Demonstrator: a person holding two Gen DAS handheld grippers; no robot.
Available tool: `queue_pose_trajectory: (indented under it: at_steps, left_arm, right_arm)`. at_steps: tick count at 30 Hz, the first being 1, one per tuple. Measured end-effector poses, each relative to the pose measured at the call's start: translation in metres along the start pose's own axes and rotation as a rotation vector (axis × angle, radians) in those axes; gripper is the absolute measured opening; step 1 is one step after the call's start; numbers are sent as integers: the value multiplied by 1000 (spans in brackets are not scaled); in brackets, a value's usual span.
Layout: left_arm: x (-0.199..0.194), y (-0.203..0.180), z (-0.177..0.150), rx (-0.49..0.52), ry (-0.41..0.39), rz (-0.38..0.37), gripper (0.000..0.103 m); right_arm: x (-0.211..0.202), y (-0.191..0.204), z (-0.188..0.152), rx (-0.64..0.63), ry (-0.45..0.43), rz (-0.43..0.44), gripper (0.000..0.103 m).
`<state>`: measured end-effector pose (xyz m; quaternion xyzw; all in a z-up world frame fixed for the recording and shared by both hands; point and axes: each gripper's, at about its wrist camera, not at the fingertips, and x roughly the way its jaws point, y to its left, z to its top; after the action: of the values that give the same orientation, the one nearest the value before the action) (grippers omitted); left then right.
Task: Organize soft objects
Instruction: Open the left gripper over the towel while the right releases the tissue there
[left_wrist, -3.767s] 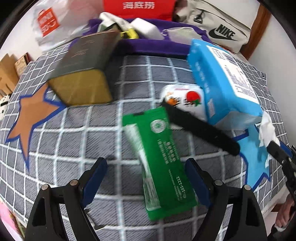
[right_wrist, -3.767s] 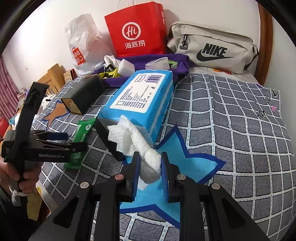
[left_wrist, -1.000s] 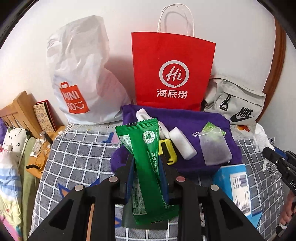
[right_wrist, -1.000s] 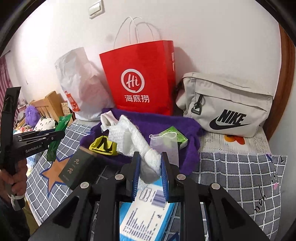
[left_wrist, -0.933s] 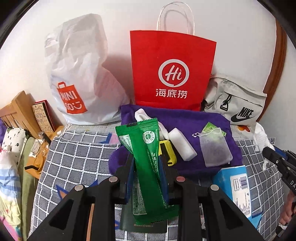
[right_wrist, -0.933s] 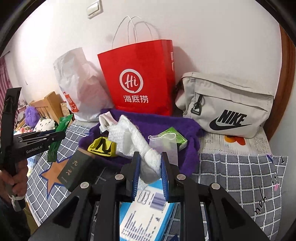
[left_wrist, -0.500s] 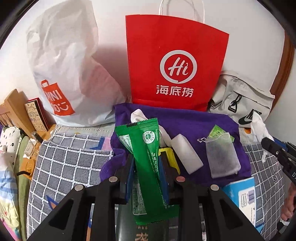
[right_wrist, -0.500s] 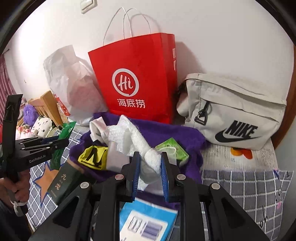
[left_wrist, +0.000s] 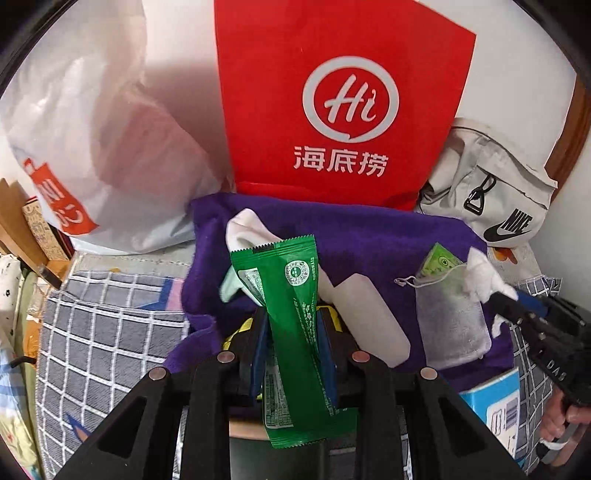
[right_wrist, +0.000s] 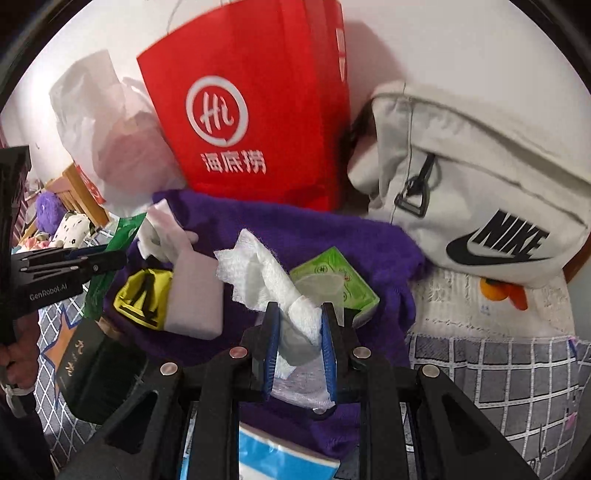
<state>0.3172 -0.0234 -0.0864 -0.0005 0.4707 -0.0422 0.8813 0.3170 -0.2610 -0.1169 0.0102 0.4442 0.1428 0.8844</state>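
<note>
checked bedspread (left_wrist: 103, 332), purple towel (left_wrist: 369, 236), red bag (left_wrist: 332, 110)

The red paper bag (left_wrist: 340, 110) reads "Hi 海底捞", the grey bag (right_wrist: 480, 206) "NIKE", the left gripper (right_wrist: 114, 258) "GenRobot.AI".

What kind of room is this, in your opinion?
Probably a bedroom: the things lie on a grid-patterned quilt like bedding, with a wooden bed frame at the wall, and shopping bags and a Nike bag piled there.

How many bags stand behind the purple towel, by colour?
Red paper bag: 1
White plastic bag: 1
Beige Nike bag: 1
Total: 3
</note>
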Motion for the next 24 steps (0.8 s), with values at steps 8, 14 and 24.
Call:
queue_pose_trajectory:
  at_steps: [8, 14, 24]
  left_arm:
    - [23, 0, 8, 2, 15, -5, 25]
    - [36, -1, 9, -3, 32, -19, 28]
    - [36, -3, 8, 2, 52, -18, 49]
  right_arm:
    - [21, -10, -6, 9, 59, -8, 22]
    - [36, -14, -9, 21, 105, -6, 23]
    - [29, -5, -7, -5, 68, -20, 64]
